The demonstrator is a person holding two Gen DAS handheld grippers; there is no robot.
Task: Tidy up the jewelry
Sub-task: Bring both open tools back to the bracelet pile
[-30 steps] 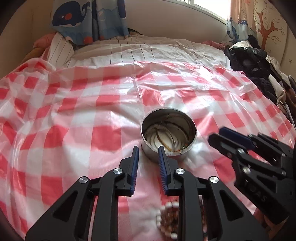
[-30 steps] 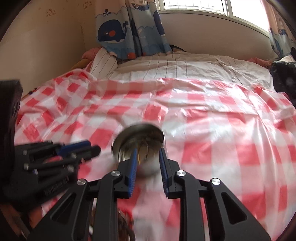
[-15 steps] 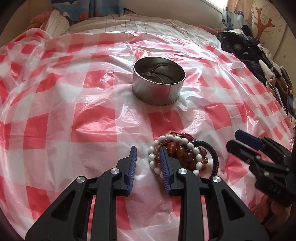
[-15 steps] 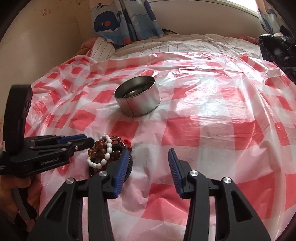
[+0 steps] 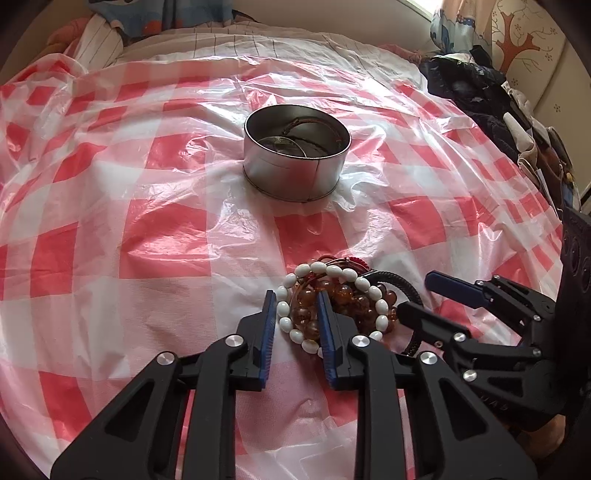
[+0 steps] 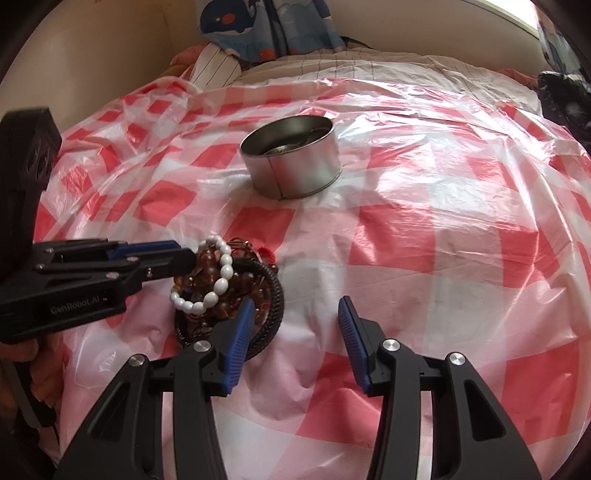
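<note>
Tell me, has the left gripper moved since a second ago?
Yes. The left gripper has pulled back from the tin toward the near bracelet pile, its jaws closing around the white bead bracelet.

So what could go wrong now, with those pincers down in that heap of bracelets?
The left gripper is closing around the white bead bracelet, which lies tangled with amber beads and a black coil; lifting may drag the whole heap. The plastic sheet is thin and wrinkled, so fingertips could snag it.

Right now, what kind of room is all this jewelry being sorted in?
Most likely a bedroom. The checked plastic sheet is spread over a bed with striped bedding, a whale-print curtain hangs behind it, and clothes are piled to one side.
</note>
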